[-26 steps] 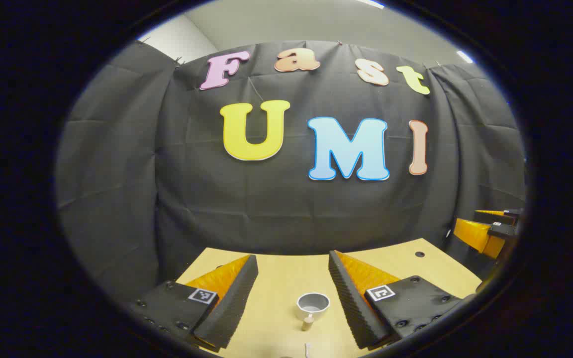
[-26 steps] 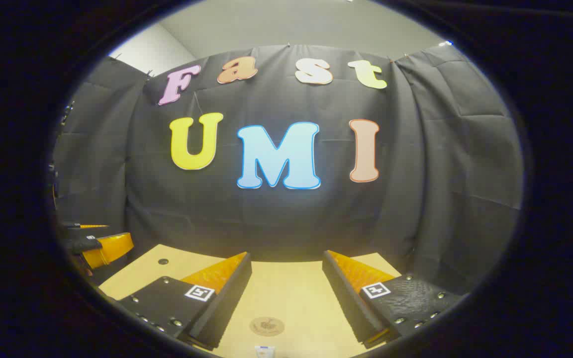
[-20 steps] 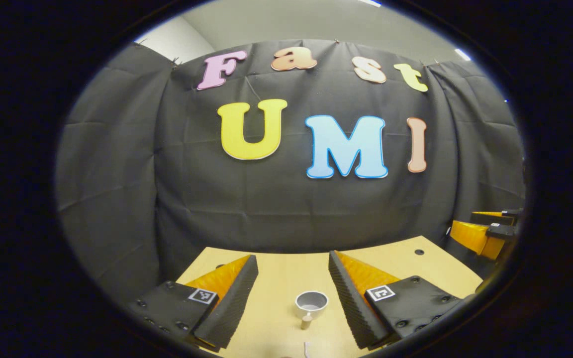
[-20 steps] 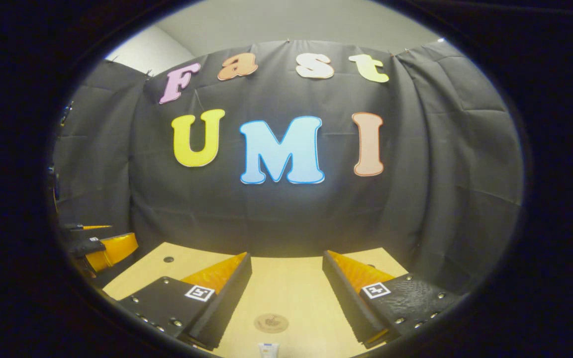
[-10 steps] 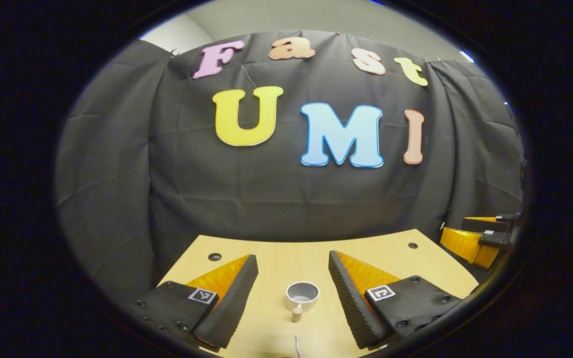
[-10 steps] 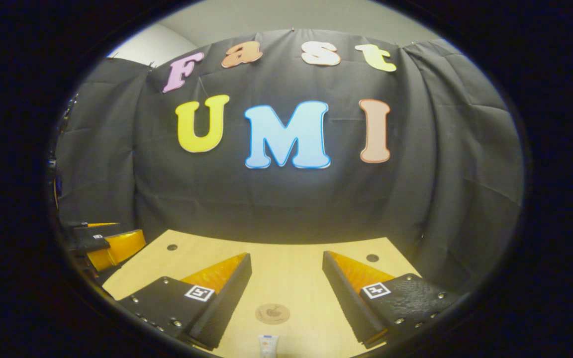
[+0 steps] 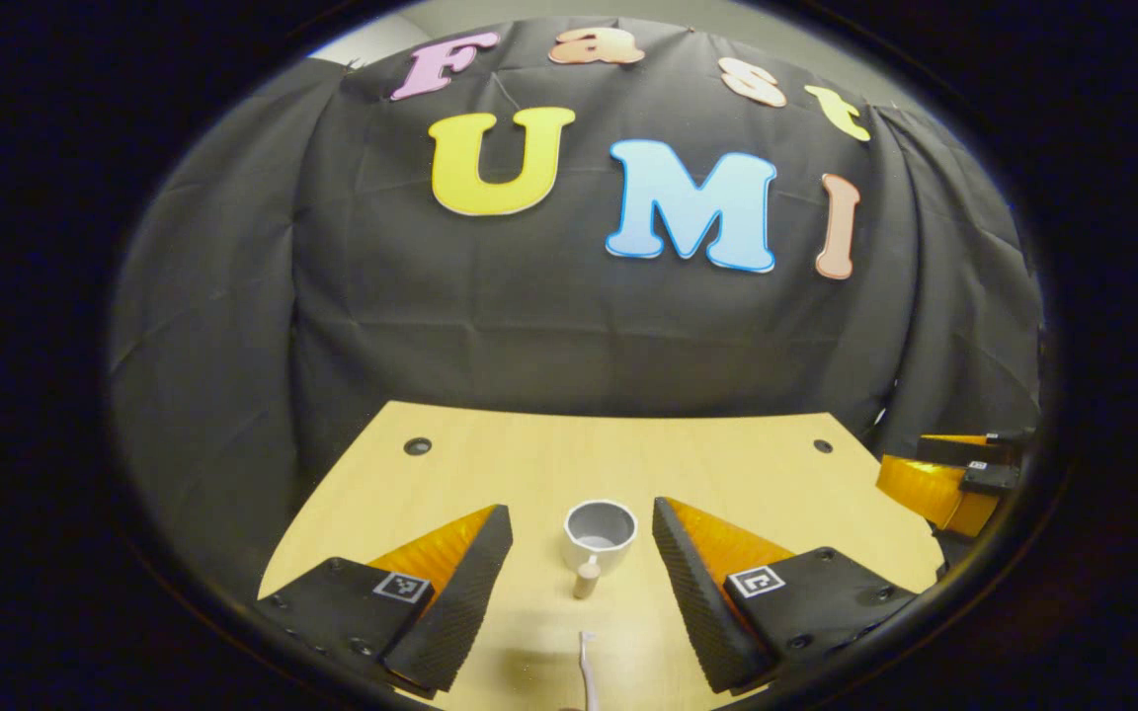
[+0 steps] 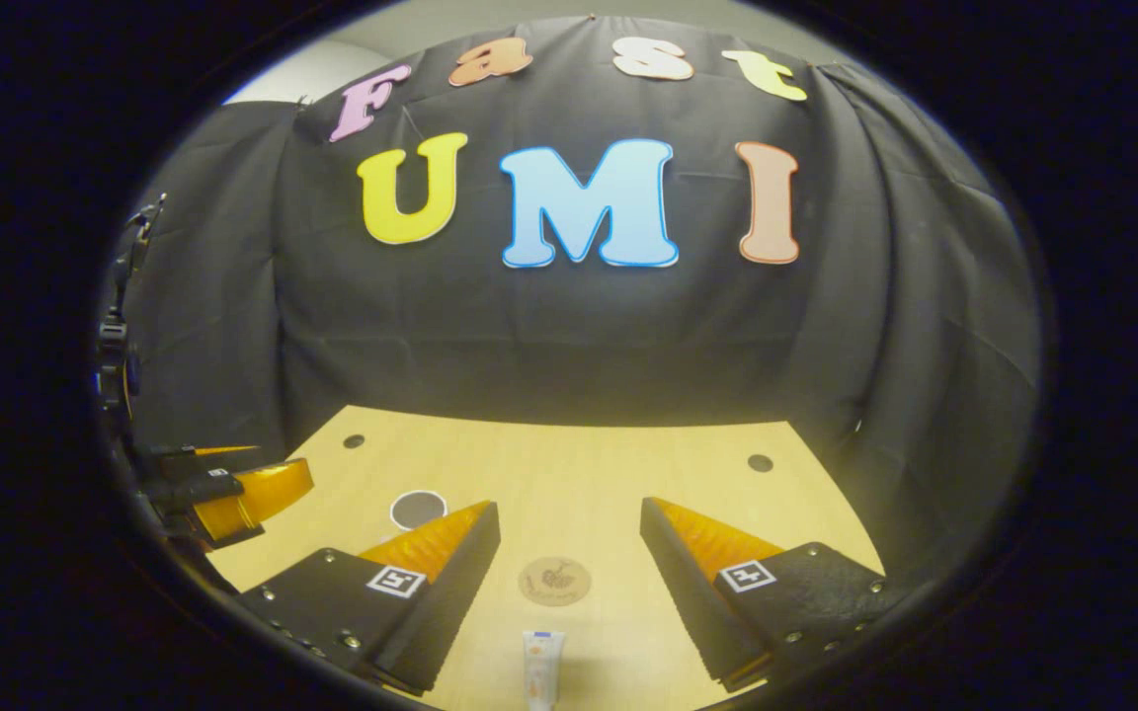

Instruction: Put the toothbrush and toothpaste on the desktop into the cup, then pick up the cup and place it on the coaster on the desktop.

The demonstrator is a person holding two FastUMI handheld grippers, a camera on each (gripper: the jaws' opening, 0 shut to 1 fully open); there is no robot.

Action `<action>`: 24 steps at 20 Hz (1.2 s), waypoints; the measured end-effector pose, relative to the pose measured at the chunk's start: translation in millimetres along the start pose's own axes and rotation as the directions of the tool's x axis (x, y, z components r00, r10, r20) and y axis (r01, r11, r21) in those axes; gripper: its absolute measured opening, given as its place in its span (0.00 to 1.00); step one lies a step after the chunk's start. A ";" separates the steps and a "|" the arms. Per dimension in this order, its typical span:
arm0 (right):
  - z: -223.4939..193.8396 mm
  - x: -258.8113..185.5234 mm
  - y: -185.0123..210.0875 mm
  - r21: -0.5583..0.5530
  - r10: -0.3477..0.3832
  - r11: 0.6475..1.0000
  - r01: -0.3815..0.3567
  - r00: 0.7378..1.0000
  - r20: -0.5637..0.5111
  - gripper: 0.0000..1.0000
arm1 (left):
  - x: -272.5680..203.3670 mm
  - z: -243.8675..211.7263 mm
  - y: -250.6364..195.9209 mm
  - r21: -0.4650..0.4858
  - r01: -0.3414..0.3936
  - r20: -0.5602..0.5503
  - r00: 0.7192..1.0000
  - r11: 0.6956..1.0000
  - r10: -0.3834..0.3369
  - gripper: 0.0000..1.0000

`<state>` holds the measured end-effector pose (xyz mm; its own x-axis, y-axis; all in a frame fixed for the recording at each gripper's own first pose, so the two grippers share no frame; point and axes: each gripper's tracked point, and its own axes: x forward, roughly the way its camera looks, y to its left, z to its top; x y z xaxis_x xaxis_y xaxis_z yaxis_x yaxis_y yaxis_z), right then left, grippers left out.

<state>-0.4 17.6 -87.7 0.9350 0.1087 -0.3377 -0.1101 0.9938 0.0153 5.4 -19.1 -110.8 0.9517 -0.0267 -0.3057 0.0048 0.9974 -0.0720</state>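
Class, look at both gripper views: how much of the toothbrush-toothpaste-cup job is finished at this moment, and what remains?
Nothing is done yet. The cup stands empty on the desktop, with the toothbrush lying in front of it. The toothpaste lies near the bare coaster. The left gripper and right gripper are both open, holding nothing. All steps remain: load both items, then move the cup onto the coaster.

The toothbrush (image 7: 586,671) and toothpaste (image 8: 541,671) run off the lower edges; a finger hides part of the cup (image 8: 418,510); the coaster (image 8: 554,581) design is unreadable.
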 end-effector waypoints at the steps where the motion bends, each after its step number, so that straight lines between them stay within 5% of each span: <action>1: -11.9 3.1 1.9 0.004 0.003 1.000 -0.003 1.000 -0.030 0.93 | 4.8 -8.1 0.3 -0.008 0.004 -0.025 1.000 1.000 -0.005 0.94; 7: -67.5 13.7 5.0 0.047 0.026 0.999 -0.016 0.975 -0.219 0.94 | 15.4 -63.3 -7.2 -0.012 0.023 -0.184 0.983 1.000 -0.025 0.94; 13: -119.9 18.6 8.8 0.077 0.049 0.997 -0.023 0.931 -0.363 0.94 | 19.8 -118.3 -14.5 -0.018 0.045 -0.346 0.937 0.999 -0.048 0.94; 24: -217.6 21.9 26.4 0.113 0.095 0.993 -0.030 0.778 -0.621 0.94 | 15.8 -232.7 -11.6 -0.074 0.010 -0.668 0.742 0.997 -0.057 0.95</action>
<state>-56.2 41.2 -299.5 0.5073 0.1644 -0.8460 -0.0994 0.9863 0.1320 -51.0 -46.7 -335.7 0.5011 -0.1211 -0.8568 -0.0087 0.9894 -0.1449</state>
